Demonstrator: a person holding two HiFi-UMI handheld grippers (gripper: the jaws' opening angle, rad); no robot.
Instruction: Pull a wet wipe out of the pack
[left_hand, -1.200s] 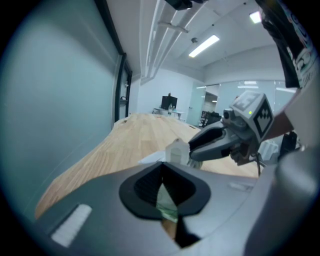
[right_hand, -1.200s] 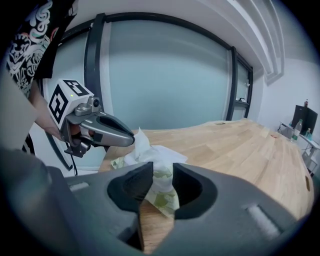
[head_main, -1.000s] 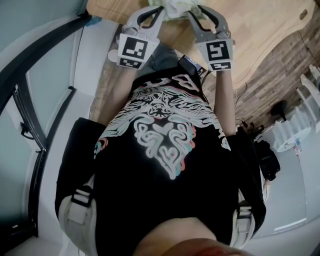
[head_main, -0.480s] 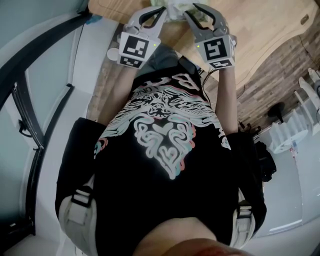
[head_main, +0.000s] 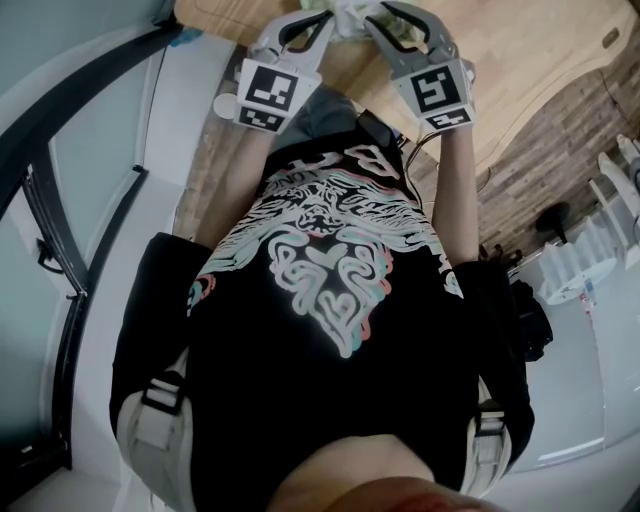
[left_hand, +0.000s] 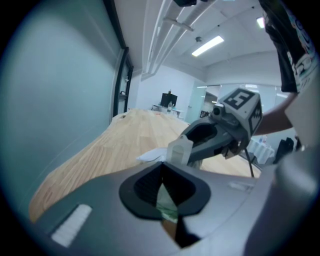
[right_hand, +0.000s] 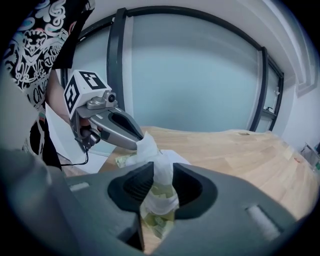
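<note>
At the top edge of the head view the wipe pack (head_main: 350, 14) lies on the wooden table (head_main: 520, 60) between both grippers. My left gripper (head_main: 318, 20) is shut, and a green corner of the pack (left_hand: 167, 209) shows in its jaws (left_hand: 161, 172). My right gripper (right_hand: 162, 175) is shut on a twisted white wet wipe (right_hand: 161, 165) that rises from the green pack (right_hand: 159, 222). In the left gripper view the right gripper (left_hand: 177, 152) sits just ahead, with the white wipe (left_hand: 151, 156) at its tip. The left gripper's tip (right_hand: 141, 142) touches the wipe's upper end.
The person's black printed shirt (head_main: 320, 290) fills most of the head view. The wooden tabletop (right_hand: 240, 150) stretches away behind the pack. A glass wall with dark frames (head_main: 60, 200) runs along the left. White furniture (head_main: 600, 250) stands at the right.
Both grippers have shifted slightly toward the top of the head view, and the right one has leaned in closer to the pack. Their grips look unchanged.
</note>
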